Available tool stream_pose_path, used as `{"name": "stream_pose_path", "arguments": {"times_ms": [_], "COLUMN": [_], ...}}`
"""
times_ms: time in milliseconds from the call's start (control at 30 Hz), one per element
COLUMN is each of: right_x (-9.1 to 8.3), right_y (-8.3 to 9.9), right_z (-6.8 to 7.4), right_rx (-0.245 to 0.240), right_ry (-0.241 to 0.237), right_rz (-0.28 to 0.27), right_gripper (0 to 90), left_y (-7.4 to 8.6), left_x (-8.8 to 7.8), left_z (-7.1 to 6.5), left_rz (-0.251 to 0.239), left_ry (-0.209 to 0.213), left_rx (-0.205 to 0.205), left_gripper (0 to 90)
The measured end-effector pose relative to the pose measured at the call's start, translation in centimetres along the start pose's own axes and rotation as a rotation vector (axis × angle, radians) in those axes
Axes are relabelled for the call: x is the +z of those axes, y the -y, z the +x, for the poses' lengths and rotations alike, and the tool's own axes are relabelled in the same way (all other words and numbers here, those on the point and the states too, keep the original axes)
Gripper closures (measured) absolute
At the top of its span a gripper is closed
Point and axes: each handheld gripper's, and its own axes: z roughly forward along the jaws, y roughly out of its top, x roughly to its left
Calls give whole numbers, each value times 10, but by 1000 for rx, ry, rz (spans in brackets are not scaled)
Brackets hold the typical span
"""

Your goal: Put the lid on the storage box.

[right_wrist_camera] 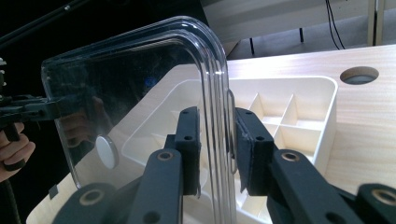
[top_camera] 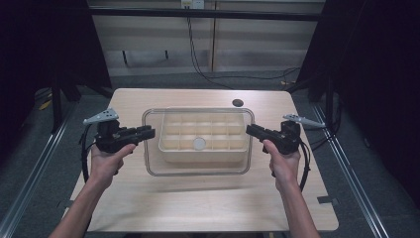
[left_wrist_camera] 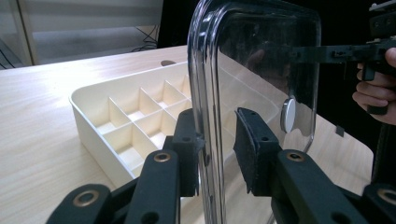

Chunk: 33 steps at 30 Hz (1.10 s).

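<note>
Nearest the lens in the left gripper view, the left gripper [left_wrist_camera: 215, 154] rises from the bottom edge, its two black jaws clamped on the rim of a clear rectangular plastic lid with rounded corners [left_wrist_camera: 261, 51]. The right gripper view gives the mirror case: the right gripper [right_wrist_camera: 217, 149] is clenched on the opposite rim of the lid [right_wrist_camera: 140, 79]. In both views the gripper bodies are cut off by the lower frame edge, and reflections on the plastic blur what lies behind it. A small round white disc [left_wrist_camera: 288, 115] sits on the lid; whether it is a knob or a sticker is hard to make out.

In the high view the lid [top_camera: 198, 171] lies at centre frame, held level between the left gripper [top_camera: 143, 133] and the right gripper [top_camera: 253, 131], above a cream plastic tray divided into square compartments [top_camera: 203, 154]. The tray's compartments appear through the plastic.

The tray stands on a pale wooden table [top_camera: 198, 208] with a dark round cable hole [top_camera: 237, 103] towards its upper right. Beyond it, at upper frame, are light wall panels and a trailing black cable [top_camera: 198, 59]; both sides of the room fall into darkness.
</note>
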Motion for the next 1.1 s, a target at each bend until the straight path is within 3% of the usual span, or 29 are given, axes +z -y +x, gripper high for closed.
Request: {"name": "stream_pose_path", "arguments": {"times_ms": [200, 467, 933, 1100], "right_x": [6, 13, 14, 19], "right_y": [-5, -16, -34, -37], "right_z": [-1, -7, -18, -24], "right_rx": [2, 12, 14, 26], "right_ry": [0, 0, 10, 28], "right_rz": [-3, -19, -31, -30], "right_gripper": [734, 734, 738, 737], "left_y": [-4, -19, -32, -33], "left_x": [2, 8, 24, 34], "left_z": [5, 9, 12, 13], "left_rz": [-4, 2, -3, 3], "left_ry": [-17, -30, -31, -69], "left_rx": [-12, 3, -9, -20], "left_gripper": [704, 699, 697, 682]}}
